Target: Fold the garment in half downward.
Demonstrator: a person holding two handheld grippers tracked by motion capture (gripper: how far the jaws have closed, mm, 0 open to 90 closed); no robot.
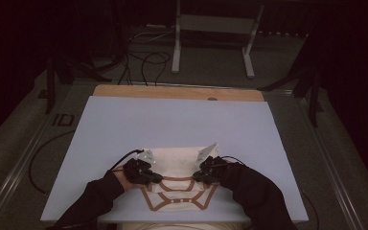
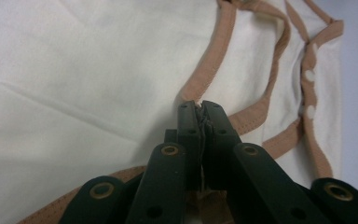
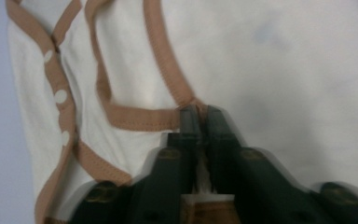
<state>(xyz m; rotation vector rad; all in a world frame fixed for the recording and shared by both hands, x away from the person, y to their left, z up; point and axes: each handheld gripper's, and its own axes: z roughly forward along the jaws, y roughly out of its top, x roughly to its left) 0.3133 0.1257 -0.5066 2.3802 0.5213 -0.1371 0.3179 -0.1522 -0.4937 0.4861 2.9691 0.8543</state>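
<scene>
A cream garment point(image 1: 178, 162) with tan trim lies flat near the front edge of the light blue board point(image 1: 172, 120). My left gripper point(image 1: 157, 178) is shut on the tan trim at the garment's left side; in the left gripper view the jaws point(image 2: 200, 105) pinch the trim point(image 2: 205, 79) and a fold of cream cloth point(image 2: 74, 93). My right gripper point(image 1: 196, 177) is shut on the trim at the right side; in the right gripper view its jaws point(image 3: 200, 113) clamp where the tan band point(image 3: 140, 119) meets the cloth point(image 3: 284, 70). White snaps point(image 3: 60, 96) run along a trimmed strip.
The board rests on a wooden table point(image 1: 177, 92). Beyond it, on the dark floor, stand a white metal frame point(image 1: 176, 43) and loose cables point(image 1: 148, 60). Dark stands flank the table. A person's black sleeves point(image 1: 258, 196) come in from the bottom.
</scene>
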